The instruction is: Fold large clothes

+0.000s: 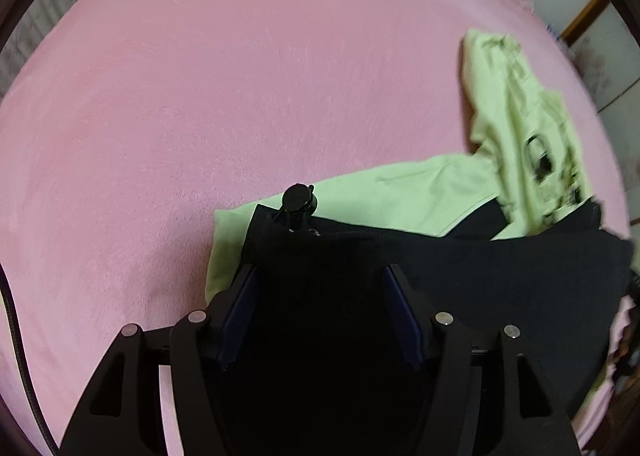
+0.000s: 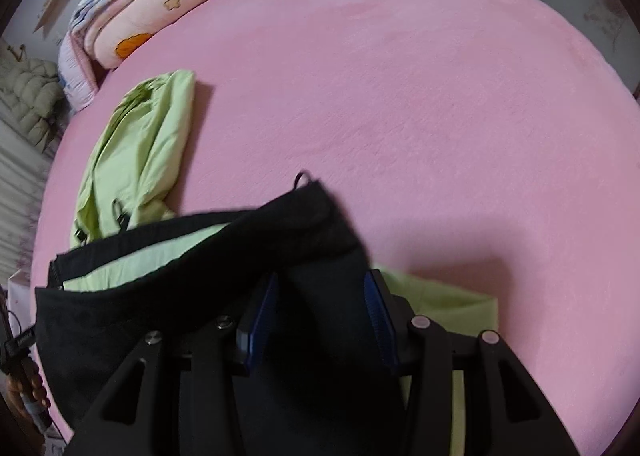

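Jacket hem [image 2: 248, 240] beside open pink bedspread [image 2: 400, 76]

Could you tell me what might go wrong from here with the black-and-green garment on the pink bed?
1. The left gripper has black fabric between its pads, though whether they pinch is unclear; that corner may drop and sag.
2. The right gripper clamps a bunched wad of the same fabric, so a crease may get folded in.
3. The cord toggle near the hem could snag on the left fingers.
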`<state>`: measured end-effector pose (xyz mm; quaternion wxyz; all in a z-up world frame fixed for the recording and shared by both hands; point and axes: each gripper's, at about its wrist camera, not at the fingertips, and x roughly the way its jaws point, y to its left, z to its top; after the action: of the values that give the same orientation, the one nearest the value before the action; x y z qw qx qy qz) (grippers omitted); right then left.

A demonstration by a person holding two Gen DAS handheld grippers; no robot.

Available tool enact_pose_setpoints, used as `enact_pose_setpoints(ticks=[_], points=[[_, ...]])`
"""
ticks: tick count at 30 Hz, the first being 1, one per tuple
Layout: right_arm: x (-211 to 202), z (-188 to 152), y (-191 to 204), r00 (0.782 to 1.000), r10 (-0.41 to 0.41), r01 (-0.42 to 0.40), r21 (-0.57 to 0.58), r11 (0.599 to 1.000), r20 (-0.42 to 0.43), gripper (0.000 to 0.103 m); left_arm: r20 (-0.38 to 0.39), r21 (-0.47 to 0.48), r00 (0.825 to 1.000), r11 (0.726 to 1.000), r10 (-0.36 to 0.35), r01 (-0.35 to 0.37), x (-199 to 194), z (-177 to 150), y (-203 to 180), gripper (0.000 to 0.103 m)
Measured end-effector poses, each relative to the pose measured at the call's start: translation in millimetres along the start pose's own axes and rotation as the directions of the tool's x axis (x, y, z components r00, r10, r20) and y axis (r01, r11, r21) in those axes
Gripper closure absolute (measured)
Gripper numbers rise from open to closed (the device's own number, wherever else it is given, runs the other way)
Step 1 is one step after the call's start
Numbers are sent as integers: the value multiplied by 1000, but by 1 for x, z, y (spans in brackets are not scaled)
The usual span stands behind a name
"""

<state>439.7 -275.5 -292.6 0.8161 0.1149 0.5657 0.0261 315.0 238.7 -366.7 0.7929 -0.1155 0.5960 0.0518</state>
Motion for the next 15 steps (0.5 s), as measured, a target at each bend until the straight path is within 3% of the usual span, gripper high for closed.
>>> enact_pose_setpoints(ticks=[2, 5, 6, 8, 9, 10, 12, 15], points=[[0, 1, -7, 1000, -1, 1, 15, 1000, 4, 58, 8, 38, 999, 998, 43, -44, 1, -2, -6, 48], [9, -1, -20, 998, 42, -40, 39, 998, -52, 58, 31, 63, 990, 988, 138, -140, 0, -3, -9, 84], [11, -3, -23, 995, 71, -68, 49, 997, -63, 58, 36, 43, 991, 990, 132, -134, -2, -3, -5, 89], [12, -4, -25, 994, 92, -88, 60, 994, -63, 58, 60, 13, 990, 991, 131, -132, -9, -4, 0, 95], [12, -3, -26, 991, 111, -106, 68, 992, -69, 69, 70, 10, 988, 990, 136, -137, -9, -3, -3, 96], [13, -3, -25, 990, 114, -108, 73, 991, -79, 99, 96, 5, 984, 989, 148, -149, -15, -3, -3, 96], [10, -4, -24, 990, 103, -96, 77, 992, -95, 102, 132, -6, 978, 986, 164, -164, -24, -3, -5, 97], [-21, -8, -26, 996, 82, -79, 85, 993, -32, 102, 200, -54, 966, 986, 163, -155, -48, -2, -2, 98]])
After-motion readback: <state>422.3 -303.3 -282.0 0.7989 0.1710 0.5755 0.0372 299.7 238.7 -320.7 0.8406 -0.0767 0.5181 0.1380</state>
